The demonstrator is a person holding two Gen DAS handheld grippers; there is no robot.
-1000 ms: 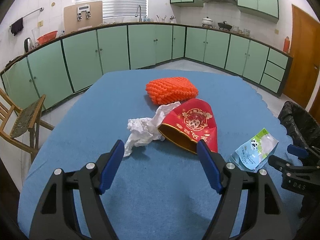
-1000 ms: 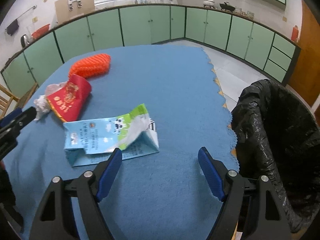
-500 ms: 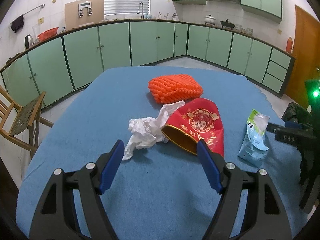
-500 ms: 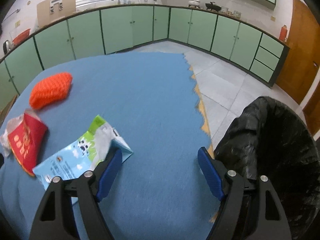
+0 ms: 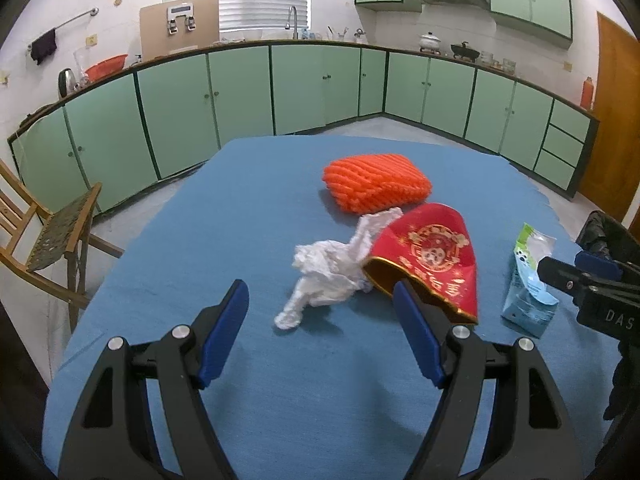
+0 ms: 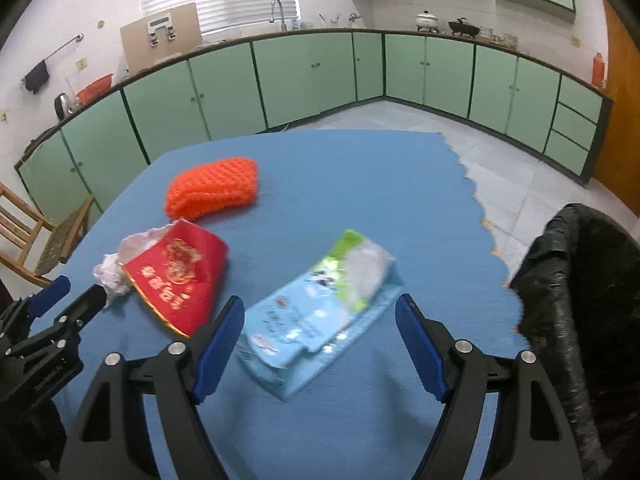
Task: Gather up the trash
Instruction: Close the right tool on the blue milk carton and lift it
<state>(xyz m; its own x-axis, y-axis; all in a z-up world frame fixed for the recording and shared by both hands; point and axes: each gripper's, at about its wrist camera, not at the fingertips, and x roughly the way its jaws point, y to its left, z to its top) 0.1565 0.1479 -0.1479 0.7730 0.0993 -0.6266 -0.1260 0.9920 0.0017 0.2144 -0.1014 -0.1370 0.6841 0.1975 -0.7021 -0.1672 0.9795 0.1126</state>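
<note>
Your left gripper (image 5: 320,316) stands wide with its jaws apart and nothing between the blue pads, hanging over the blue-clothed counter (image 5: 224,208). Just ahead of it, between the two fingers as you look along them, lies a crumpled white tissue (image 5: 324,276), and touching that tissue on its right side is a flattened red paper cup with a gold rim and gold print (image 5: 432,264), its open mouth turned toward your gripper; the right finger's tip overlaps the cup's rim in the picture, though you cannot tell whether they touch. Farther ahead, beyond the tissue and the cup, rests a ribbed orange foam net sleeve (image 5: 376,184). Off to the right of your left gripper lies a light blue and green milk carton, crushed flat (image 5: 528,280). Your right gripper (image 6: 320,332) is also spread open and holds nothing; the carton (image 6: 320,312) lies on the counter directly ahead of it, framed between the two pads but apart from both. To the left of your right gripper sits the red cup (image 6: 180,276) with the tissue (image 6: 112,272) peeking out behind it, and the orange sleeve (image 6: 212,192) lies farther ahead on the left. Close on the right of that gripper, past the cloth's scalloped edge, stands a bin lined with a black plastic bag (image 6: 580,280).
</note>
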